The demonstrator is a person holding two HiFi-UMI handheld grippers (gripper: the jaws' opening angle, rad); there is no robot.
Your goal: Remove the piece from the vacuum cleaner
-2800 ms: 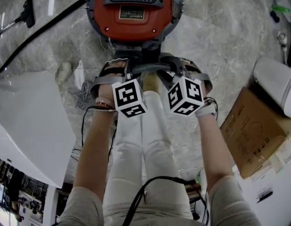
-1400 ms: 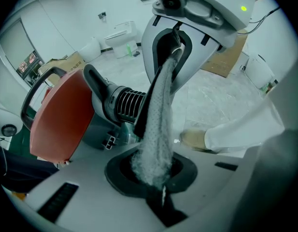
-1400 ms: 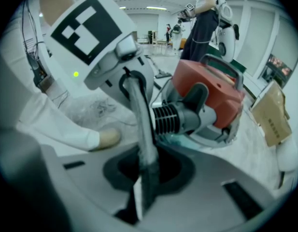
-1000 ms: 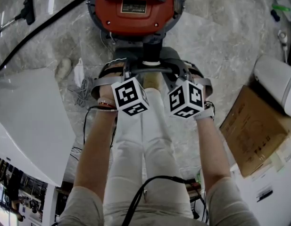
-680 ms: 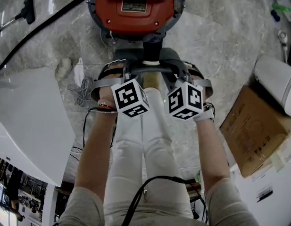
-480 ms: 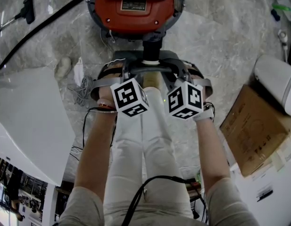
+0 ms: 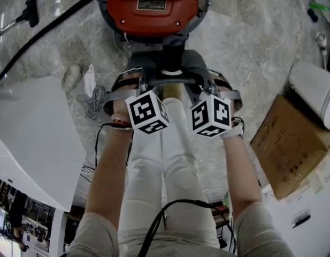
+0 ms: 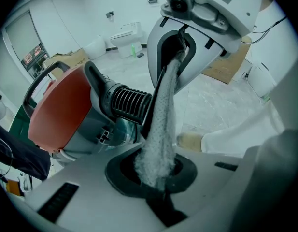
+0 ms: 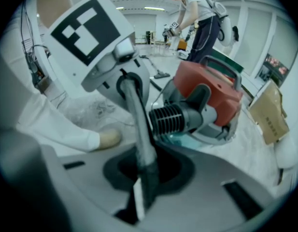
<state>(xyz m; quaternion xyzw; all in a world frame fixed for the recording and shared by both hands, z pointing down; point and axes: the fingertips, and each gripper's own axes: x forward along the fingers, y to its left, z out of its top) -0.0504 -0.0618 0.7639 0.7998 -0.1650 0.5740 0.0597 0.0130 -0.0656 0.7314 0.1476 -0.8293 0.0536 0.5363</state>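
I stand on a grey stone floor (image 7: 250, 42) and look down at it. A big white board (image 7: 31, 138) lies on the floor on my left side. In front of my feet sits the vacuum cleaner (image 7: 148, 12). It is a round tub with a red lid. The lid is on, so I cannot see what is inside the tub. On my right there is a brown cardboard box (image 7: 288, 149). Its top is shut, so I cannot see inside that one either. A long black hose (image 7: 47, 30) runs over the floor at the far left, and a small black floor brush (image 7: 31, 10) lies near it. My left gripper (image 8: 156, 180) and my right gripper (image 9: 144, 187) point down, side by side, just in front of the vacuum cleaner. Both of them are closed tight on the piece (image 8: 163, 124). The piece is a flat grey strip with little dots on it. My left gripper pinches one end and my right gripper pinches the other end, so the strip is stretched between them. It hangs right by the black ribbed neck (image 8: 131, 104) that sticks out of the vacuum cleaner. I cannot tell if the strip touches that neck. A small heap of grey cord (image 7: 92, 105) lies on the floor beside my left arm. My light shoe (image 8: 190, 141) is under the grippers.
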